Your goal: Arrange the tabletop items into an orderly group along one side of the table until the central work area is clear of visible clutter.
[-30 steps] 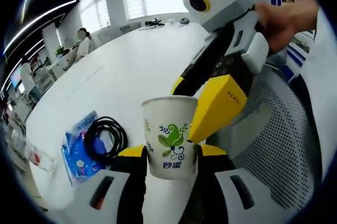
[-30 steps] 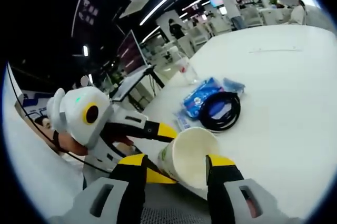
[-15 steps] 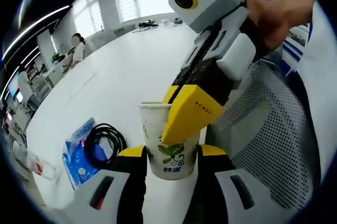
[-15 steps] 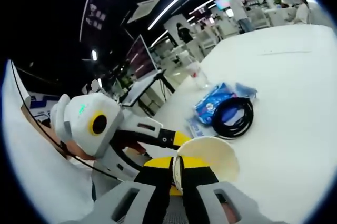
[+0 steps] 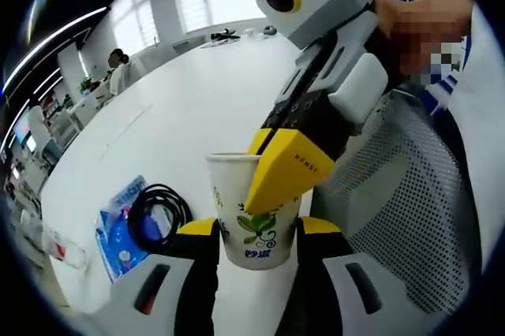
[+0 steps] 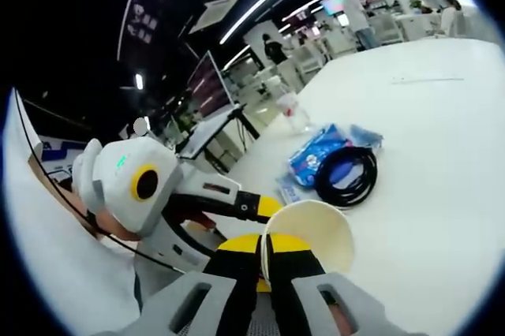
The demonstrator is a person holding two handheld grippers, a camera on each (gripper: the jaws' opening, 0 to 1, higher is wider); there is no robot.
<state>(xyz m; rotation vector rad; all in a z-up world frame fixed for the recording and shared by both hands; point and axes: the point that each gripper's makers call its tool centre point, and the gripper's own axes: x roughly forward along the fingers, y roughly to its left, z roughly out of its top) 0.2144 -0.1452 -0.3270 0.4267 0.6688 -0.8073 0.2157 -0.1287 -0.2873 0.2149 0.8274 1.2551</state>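
Left gripper (image 5: 256, 233) stands with its two yellow-tipped jaws on either side of the lower body of the paper cup (image 5: 251, 208), pressing against the cup wall and holding it upright above the near edge of the white table (image 5: 189, 107). The cup is white with a green leaf print and its mouth is open.

Right gripper (image 5: 286, 172) enters the left gripper view from the upper right, gripped by a person's hand (image 5: 410, 24). Its yellow jaws are pressed together on the cup's rim, one jaw outside the wall and one inside. In the right gripper view, the same pinch appears at the bottom of the frame: the two jaws (image 6: 267, 261) meet with the thin rim of the cup (image 6: 309, 233) between them, and the left gripper (image 6: 237, 206) reaches in from the left beneath the cup.

Beyond the cup, farther in on the table, lies a blue packet (image 5: 118, 229) with a coiled black cable (image 5: 156, 211) resting on top of it. A clear plastic bottle (image 5: 59, 243) lies beside the packet, near the table edge. The right gripper view shows the packet (image 6: 316, 151) and cable (image 6: 345, 176) in the same stacked relation. A mesh chair (image 5: 402, 194) stands just beside the table, behind the right gripper.
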